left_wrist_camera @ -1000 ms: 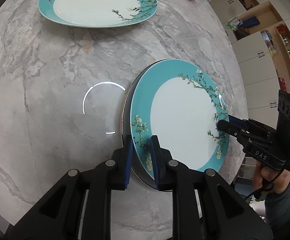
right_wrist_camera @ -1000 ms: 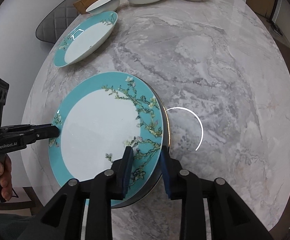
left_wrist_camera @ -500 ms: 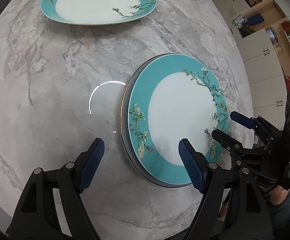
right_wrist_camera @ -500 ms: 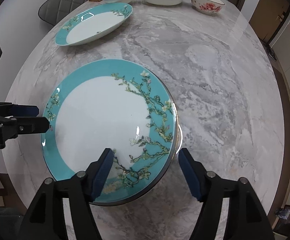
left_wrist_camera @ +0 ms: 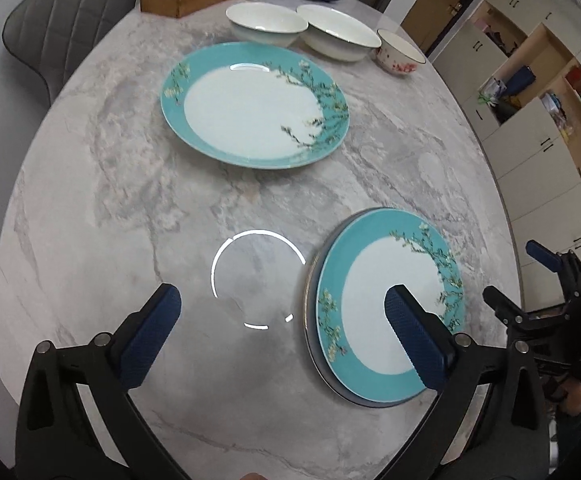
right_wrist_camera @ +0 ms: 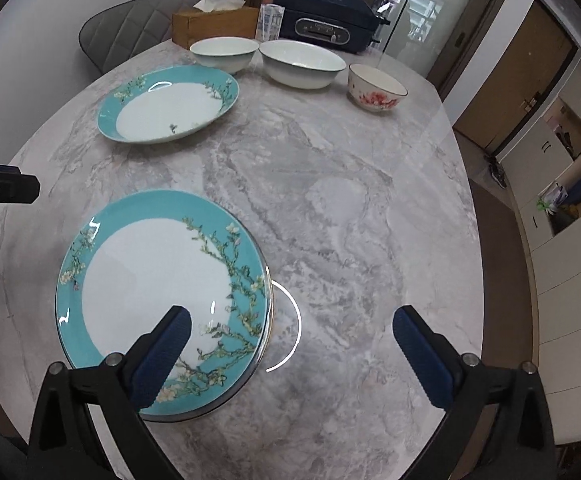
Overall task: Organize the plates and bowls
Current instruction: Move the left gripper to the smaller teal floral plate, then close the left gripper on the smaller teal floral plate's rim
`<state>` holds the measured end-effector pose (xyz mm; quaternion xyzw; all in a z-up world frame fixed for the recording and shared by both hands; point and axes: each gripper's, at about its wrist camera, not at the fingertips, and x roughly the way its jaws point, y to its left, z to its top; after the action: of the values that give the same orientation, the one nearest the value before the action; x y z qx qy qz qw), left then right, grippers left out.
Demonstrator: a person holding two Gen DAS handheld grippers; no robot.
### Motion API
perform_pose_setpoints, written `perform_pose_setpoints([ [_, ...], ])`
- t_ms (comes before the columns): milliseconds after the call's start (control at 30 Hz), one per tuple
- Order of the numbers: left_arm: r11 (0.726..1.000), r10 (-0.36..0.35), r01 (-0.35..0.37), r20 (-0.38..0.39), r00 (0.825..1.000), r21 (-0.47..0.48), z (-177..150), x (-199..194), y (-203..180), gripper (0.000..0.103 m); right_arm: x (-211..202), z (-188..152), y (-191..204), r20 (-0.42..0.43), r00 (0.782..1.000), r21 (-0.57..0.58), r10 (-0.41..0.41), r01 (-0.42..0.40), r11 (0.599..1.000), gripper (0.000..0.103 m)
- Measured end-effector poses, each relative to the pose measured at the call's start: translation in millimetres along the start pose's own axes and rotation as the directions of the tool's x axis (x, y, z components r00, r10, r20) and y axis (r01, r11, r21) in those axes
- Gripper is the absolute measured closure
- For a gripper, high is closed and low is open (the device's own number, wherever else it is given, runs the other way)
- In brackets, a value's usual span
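Blue pads of my left hand-held gripper (left_wrist_camera: 278, 312) and right hand-held gripper (right_wrist_camera: 290, 332) were clamped on the near plate's rim a second ago; now both jaws are opening, spread wide and lifted clear, nothing between them. That teal plate (left_wrist_camera: 390, 300) with its white centre and blossom branches lies flat atop another plate at the table's (left_wrist_camera: 110, 200) near edge. At twelve o'clock a matching plate (left_wrist_camera: 254, 106) sits alone, bowls (left_wrist_camera: 336, 32) beyond it.

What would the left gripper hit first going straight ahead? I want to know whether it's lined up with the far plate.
Probably bare marble table. The left gripper, jaws opening and empty, points short of the far plate.
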<state>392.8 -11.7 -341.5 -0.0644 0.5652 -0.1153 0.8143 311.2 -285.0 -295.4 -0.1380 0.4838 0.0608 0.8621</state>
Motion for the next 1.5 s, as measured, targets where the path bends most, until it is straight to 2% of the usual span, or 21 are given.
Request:
perform_pose_setpoints([
  [67, 1.000, 0.027, -0.027, 0.020, 0.999, 0.009, 7, -3, 4, 0.000, 1, 8, -5, 0.013, 1.000, 0.012, 0.022, -0.022, 1.000, 0.000],
  [167, 0.998, 0.031, -0.029, 0.049, 0.998, -0.049, 18, -5, 16, 0.000, 4, 24, -9, 0.034, 0.998, 0.001, 0.051, -0.051, 0.999, 0.000],
  [300, 0.988, 0.012, -0.013, -0.011, 1.000, -0.153, 42, 7, 42, 0.000, 10, 58, -17, 0.060, 0.991, 0.016, 0.116, -0.117, 0.993, 0.000],
  [367, 0.984, 0.021, -0.024, -0.024, 1.000, -0.176, 58, 11, 54, 0.000, 15, 79, -25, 0.069, 0.980, 0.065, 0.189, -0.194, 0.979, 0.000],
  [467, 0.980, 0.024, -0.019, 0.023, 0.999, -0.196, 84, 14, 68, 0.000, 35, 114, -34, 0.039, 0.958, 0.138, 0.285, -0.287, 0.948, 0.000],
  [533, 0.980, 0.057, -0.051, 0.028, 0.998, -0.193, 104, 20, 74, 0.000, 51, 136, -37, 0.045, 0.937, 0.173, 0.345, -0.348, 0.922, 0.000],
  [600, 0.981, 0.103, -0.098, 0.023, 0.994, -0.167, 123, 29, 77, 0.000, 68, 156, -39, 0.045, 0.916, 0.205, 0.398, -0.398, 0.894, 0.000],
  [633, 0.983, 0.104, -0.100, 0.019, 0.994, -0.157, 130, 34, 80, 0.000, 78, 165, -40, 0.045, 0.906, 0.218, 0.421, -0.420, 0.881, 0.000],
  [700, 0.982, 0.118, -0.116, 0.001, 0.993, -0.147, 143, 47, 85, 0.000, 98, 181, -38, 0.025, 0.900, 0.238, 0.436, -0.429, 0.872, 0.001],
  [867, 0.984, 0.123, -0.127, -0.038, 0.992, -0.127, 156, 76, 95, 0.001, 142, 205, -28, -0.015, 0.853, 0.280, 0.521, -0.497, 0.821, 0.024],
  [967, 0.985, 0.091, -0.098, -0.058, 0.994, -0.140, 156, 91, 101, 0.001, 162, 211, -21, -0.038, 0.830, 0.282, 0.556, -0.525, 0.803, 0.033],
  [1067, 0.985, 0.088, -0.095, -0.056, 0.995, -0.145, 156, 99, 106, 0.002, 176, 214, -12, -0.067, 0.807, 0.285, 0.587, -0.548, 0.786, 0.041],
  [1133, 0.984, 0.079, -0.087, -0.059, 0.995, -0.157, 157, 104, 111, 0.012, 182, 216, -7, -0.074, 0.790, 0.285, 0.608, -0.568, 0.772, 0.043],
  [1200, 0.982, 0.063, -0.074, -0.070, 0.996, -0.174, 158, 108, 116, 0.036, 187, 217, -2, -0.086, 0.788, 0.276, 0.610, -0.569, 0.774, 0.044],
  [1233, 0.982, 0.049, -0.062, -0.074, 0.996, -0.181, 158, 111, 118, 0.044, 189, 218, 1, -0.090, 0.781, 0.274, 0.618, -0.577, 0.769, 0.044],
  [1267, 0.981, 0.043, -0.057, -0.081, 0.996, -0.186, 159, 113, 120, 0.055, 190, 218, 3, -0.095, 0.779, 0.273, 0.620, -0.579, 0.769, 0.045],
  [1333, 0.980, 0.035, -0.052, -0.091, 0.995, -0.194, 160, 118, 124, 0.064, 193, 218, 7, -0.103, 0.777, 0.266, 0.620, -0.580, 0.770, 0.046],
  [1367, 0.979, 0.028, -0.046, -0.093, 0.995, -0.200, 160, 120, 126, 0.072, 194, 219, 9, -0.106, 0.775, 0.262, 0.622, -0.582, 0.770, 0.048],
  [1433, 0.976, 0.029, -0.048, -0.092, 0.995, -0.211, 161, 122, 130, 0.075, 195, 219, 13, -0.115, 0.779, 0.249, 0.616, -0.578, 0.777, 0.052],
  [1467, 0.975, 0.021, -0.041, -0.096, 0.995, -0.217, 161, 123, 131, 0.081, 197, 221, 15, -0.119, 0.779, 0.245, 0.616, -0.578, 0.778, 0.057],
  [1500, 0.975, 0.010, -0.031, -0.096, 0.995, -0.222, 162, 124, 132, 0.083, 198, 220, 16, -0.123, 0.778, 0.244, 0.616, -0.578, 0.779, 0.061],
])
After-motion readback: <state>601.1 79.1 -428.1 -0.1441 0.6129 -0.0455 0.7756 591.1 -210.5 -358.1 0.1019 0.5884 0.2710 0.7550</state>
